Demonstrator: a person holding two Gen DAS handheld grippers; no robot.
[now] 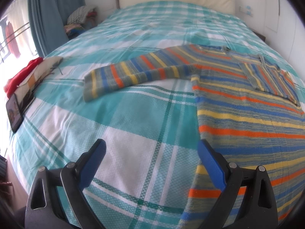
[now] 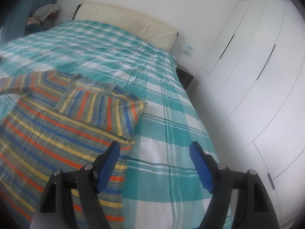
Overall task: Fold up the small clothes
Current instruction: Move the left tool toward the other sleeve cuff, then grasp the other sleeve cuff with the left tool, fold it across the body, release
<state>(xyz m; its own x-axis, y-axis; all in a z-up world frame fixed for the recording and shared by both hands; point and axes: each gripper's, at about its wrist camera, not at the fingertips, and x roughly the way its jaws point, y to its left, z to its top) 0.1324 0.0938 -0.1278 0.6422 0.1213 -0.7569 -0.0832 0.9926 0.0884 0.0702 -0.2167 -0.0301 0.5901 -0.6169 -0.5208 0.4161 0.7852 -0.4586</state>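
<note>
unfolded sleeve of striped sweater lay ahead-left of left gripper, nearer it; right gripper farther; both spread, empty.

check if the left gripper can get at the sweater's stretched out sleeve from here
Probably yes: the left gripper is open, and only bare bedspread lies between it and the sleeve.

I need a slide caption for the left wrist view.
Open left tool above plaid bedspread; striped sweater lies with one sleeve spread out.

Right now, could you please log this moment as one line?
left gripper: open, empty | right gripper: open, empty | striped knitted sweater: flat on teal plaid bedspread, one sleeve folded in
</note>
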